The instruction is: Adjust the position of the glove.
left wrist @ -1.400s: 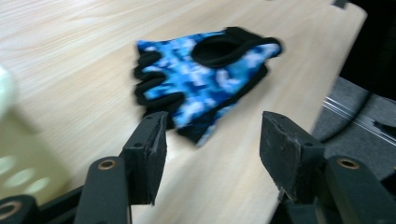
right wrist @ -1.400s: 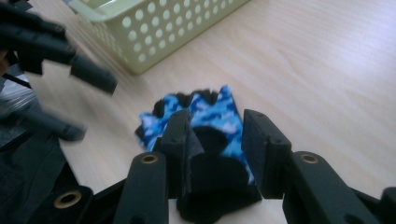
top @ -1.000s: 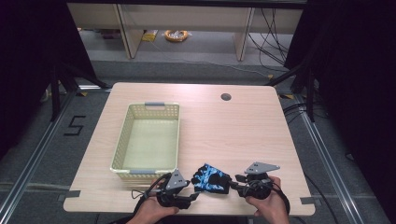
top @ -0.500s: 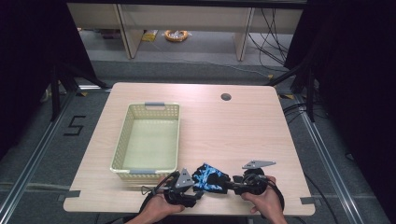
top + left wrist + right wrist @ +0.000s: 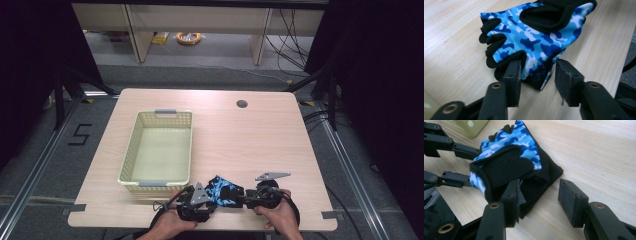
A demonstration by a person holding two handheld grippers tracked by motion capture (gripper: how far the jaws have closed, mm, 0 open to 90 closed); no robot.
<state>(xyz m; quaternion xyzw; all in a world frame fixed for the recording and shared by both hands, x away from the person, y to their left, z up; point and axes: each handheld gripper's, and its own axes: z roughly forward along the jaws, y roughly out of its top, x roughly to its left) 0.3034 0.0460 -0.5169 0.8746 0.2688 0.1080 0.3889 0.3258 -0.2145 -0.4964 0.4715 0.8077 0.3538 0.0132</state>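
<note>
While both hands are sitting at the near edge of the table [image 5: 260, 135], here's the rundown going left to right. Over on the left, the yellow basket [image 5: 131, 150] is standing empty, so nothing's been dropped in it so far.

Next comes the left gripper [image 5: 212, 199], just in front of the basket's near right corner. Its jaws have just been closing, and in the left gripper view they're straddling the finger-end corner of the blue camo glove [image 5: 534, 37]. One pad looks like it's touching the fabric while the other is standing a bit clear, so I'd say it isn't clamping yet.

In the middle, the glove is lying flat on the table near the front edge, between the two grippers.

On the right, the right gripper [image 5: 240, 199] is pointing at the glove's black cuff end. Its jaws have just been opening; one is sitting against the cuff edge and the other is well off it, with bare table in the gap. So it's standing open.

My guess: the pickup is only just getting going, and the lift and the move to the basket are all still to do.

Writing-wise, there's a "5" [image 5: 80, 135] marked on the floor left of the table. There's some tiny dotted print on the glove's black trim, too small to read.
</note>
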